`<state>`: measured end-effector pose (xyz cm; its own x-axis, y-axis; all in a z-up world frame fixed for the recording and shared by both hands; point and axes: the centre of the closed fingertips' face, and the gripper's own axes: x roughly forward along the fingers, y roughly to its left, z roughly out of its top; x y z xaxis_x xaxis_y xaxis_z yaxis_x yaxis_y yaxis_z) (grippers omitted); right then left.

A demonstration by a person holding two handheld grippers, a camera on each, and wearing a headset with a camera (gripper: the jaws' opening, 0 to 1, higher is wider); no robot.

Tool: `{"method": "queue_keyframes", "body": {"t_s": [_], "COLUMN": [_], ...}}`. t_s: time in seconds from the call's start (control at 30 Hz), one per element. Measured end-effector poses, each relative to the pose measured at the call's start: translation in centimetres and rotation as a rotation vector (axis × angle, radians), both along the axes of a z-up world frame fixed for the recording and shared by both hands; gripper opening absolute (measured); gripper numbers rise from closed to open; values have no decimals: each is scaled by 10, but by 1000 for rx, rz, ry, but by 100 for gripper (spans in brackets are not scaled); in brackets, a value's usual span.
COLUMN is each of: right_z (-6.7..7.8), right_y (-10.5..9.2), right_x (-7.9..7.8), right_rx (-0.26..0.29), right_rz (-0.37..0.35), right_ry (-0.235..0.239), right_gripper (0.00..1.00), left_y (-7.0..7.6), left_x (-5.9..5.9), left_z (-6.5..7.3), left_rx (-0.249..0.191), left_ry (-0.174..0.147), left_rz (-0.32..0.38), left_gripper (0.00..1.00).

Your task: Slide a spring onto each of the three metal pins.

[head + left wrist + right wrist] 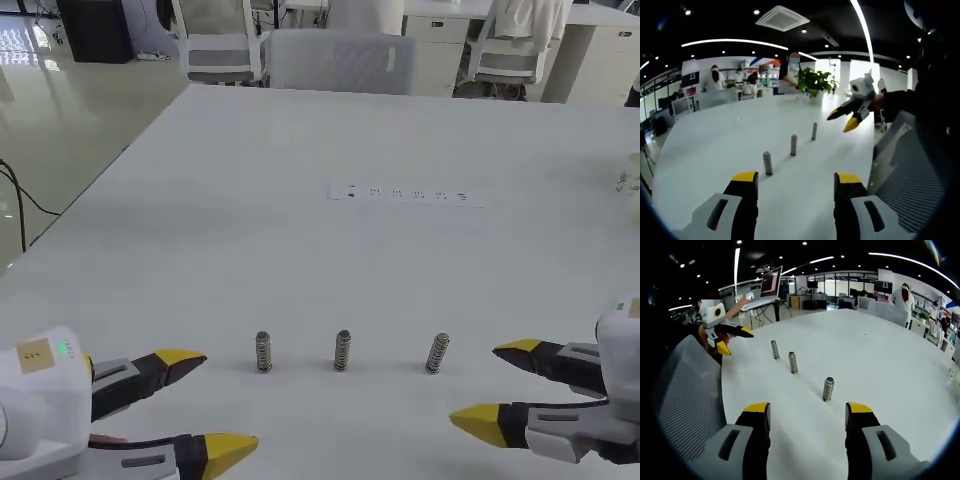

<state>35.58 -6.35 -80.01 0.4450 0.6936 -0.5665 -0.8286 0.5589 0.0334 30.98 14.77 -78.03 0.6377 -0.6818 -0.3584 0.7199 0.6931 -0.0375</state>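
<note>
1. Left tongs (215, 400) and right tongs (488, 383) both spread, empty, flanking the row on the desk (350, 270)
2. Springs (343, 351) stand upright, apparently already on their pins (right spring (437, 353) leans slightly)
3. I'd verify seating, avoid nudging

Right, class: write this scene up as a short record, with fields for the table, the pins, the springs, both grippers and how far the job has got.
table: white
pins: three, standing in a row, apart from each other
springs: one on each pin, as far as can be seen
left gripper: open, empty, left of the row
right gripper: open, empty, right of the row
job: looks done
</note>
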Motion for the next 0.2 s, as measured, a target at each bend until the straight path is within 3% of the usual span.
{"method": "queue_keyframes", "body": {"t_s": [0.2], "right_z": [-1], "right_y": [0], "right_x": [0], "right_rx": [-1], "right_rz": [0], "right_ry": [2], "right_gripper": [60], "left_y": [0], "left_x": [0], "left_z": [0], "left_rx": [0], "left_ry": [1], "left_rz": [0], "left_gripper": [56]}}
